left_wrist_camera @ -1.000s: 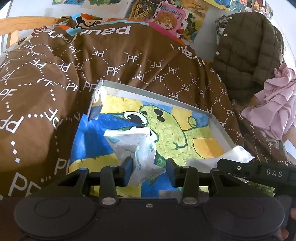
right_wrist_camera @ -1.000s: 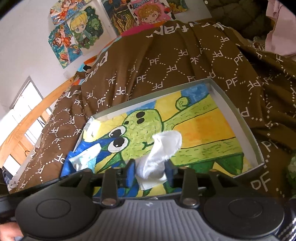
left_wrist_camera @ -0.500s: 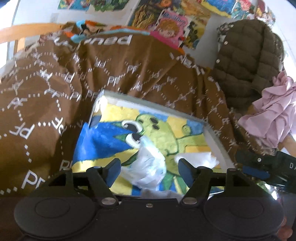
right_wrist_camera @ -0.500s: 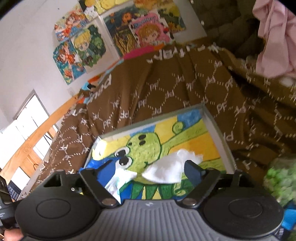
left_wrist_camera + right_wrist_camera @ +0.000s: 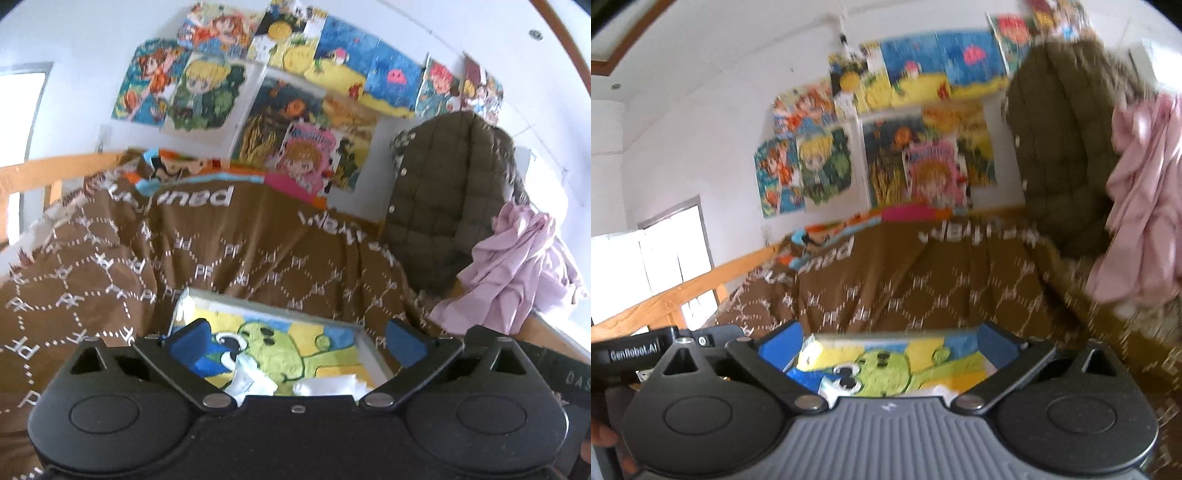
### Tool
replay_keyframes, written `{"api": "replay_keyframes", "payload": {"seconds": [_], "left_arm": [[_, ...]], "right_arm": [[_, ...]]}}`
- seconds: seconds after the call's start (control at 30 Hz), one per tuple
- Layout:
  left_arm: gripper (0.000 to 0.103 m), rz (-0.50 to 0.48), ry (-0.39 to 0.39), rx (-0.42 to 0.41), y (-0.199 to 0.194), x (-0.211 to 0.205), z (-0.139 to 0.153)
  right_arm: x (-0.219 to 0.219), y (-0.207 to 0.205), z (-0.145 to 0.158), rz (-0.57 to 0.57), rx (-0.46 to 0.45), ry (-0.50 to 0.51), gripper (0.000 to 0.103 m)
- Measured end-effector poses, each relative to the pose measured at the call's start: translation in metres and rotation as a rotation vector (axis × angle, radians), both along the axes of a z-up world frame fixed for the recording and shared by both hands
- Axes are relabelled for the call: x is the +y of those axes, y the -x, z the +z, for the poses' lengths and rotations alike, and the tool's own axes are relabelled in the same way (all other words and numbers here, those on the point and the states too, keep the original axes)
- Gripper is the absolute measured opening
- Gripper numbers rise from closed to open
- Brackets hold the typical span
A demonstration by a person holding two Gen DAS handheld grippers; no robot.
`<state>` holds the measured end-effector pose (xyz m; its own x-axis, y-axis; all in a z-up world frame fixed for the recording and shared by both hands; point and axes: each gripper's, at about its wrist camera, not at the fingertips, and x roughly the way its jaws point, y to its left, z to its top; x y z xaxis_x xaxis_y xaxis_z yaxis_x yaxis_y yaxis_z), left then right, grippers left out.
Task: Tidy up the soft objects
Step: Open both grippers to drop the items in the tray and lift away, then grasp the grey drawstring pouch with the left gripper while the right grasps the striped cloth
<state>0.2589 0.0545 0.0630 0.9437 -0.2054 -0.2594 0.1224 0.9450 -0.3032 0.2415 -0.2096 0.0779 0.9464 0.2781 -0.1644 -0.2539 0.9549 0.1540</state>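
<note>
I see two white tissues [image 5: 255,380] lying in the frog-painted tray [image 5: 369,350] on the brown bedspread [image 5: 229,258], half hidden behind my left gripper [image 5: 295,341] and right gripper [image 5: 888,343], whose fingers have just been opening and hold nothing, posters [image 5: 280,110] blurred beyond.

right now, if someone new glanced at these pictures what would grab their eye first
The wall of bright cartoon posters above the bed stands out first. Below it, the painted green creature in the shallow tray on the brown blanket, with two crumpled white tissues lying on it. At right, a pink cloth drapes beside a quilted olive jacket.
</note>
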Motion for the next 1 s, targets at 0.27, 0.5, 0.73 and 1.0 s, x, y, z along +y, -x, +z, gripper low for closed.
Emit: {"api": "replay_keyframes", "payload": {"seconds": [0.27,0.5,0.73,1.0], "left_arm": [[0.102,-0.006,-0.009,-0.07,0.046,-0.012,0.017],[0.102,-0.022,-0.005,-0.059,0.077,-0.023,0.014],[0.102,-0.042,-0.029,-0.056,0.107,-0.035,0.007],[0.102,-0.066,-0.046,-0.018,0.134,-0.046,-0.009]], "right_arm": [[-0.015,0.053,0.006,-0.044,-0.094,0.034,0.103],[-0.031,0.085,-0.002,-0.092,-0.097,0.066,0.103],[-0.043,0.109,-0.013,-0.128,-0.073,0.093,0.103],[-0.045,0.133,-0.025,-0.144,-0.044,0.134,0.103]]}}
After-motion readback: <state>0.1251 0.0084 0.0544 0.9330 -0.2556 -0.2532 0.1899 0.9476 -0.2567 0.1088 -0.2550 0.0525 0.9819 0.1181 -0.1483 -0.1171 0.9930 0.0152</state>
